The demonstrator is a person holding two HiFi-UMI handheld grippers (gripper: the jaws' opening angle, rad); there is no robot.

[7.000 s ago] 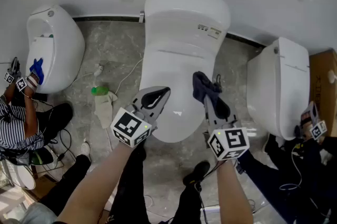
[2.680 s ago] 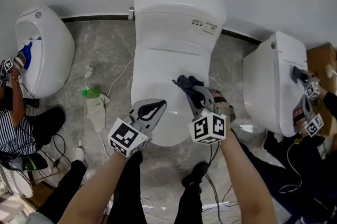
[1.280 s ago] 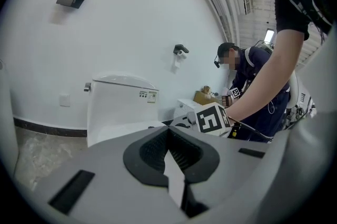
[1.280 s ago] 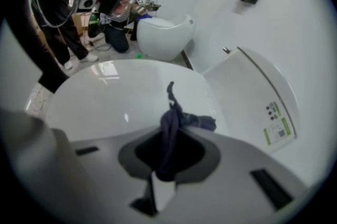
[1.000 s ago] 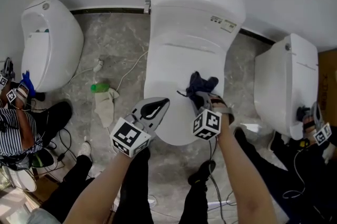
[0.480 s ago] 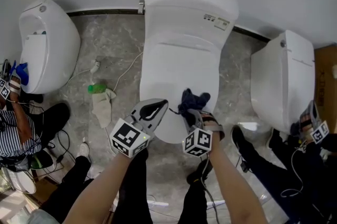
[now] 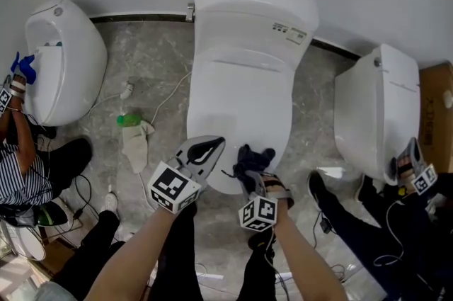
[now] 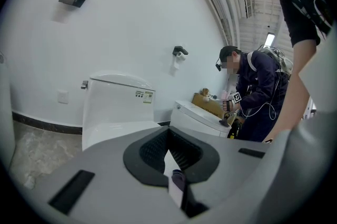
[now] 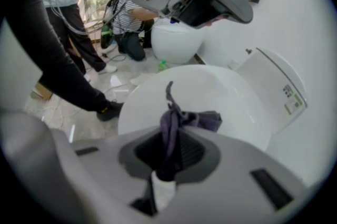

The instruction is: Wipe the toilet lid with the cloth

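The white toilet lid lies closed in the middle of the head view. A dark blue cloth sits bunched on the lid's front edge, and my right gripper is shut on it. In the right gripper view the cloth rises from the jaws and droops onto the lid. My left gripper hovers just left of the cloth above the lid's front left rim, shut and holding nothing. The left gripper view looks over the lid to the tank.
A second toilet stands at the left and a third toilet at the right, each with a person working at it. A green bottle, a rag and a cable lie on the marble floor left of the lid.
My right gripper has drawn the cloth back from the lid's middle right to its front edge. The left gripper has stayed almost where it was.
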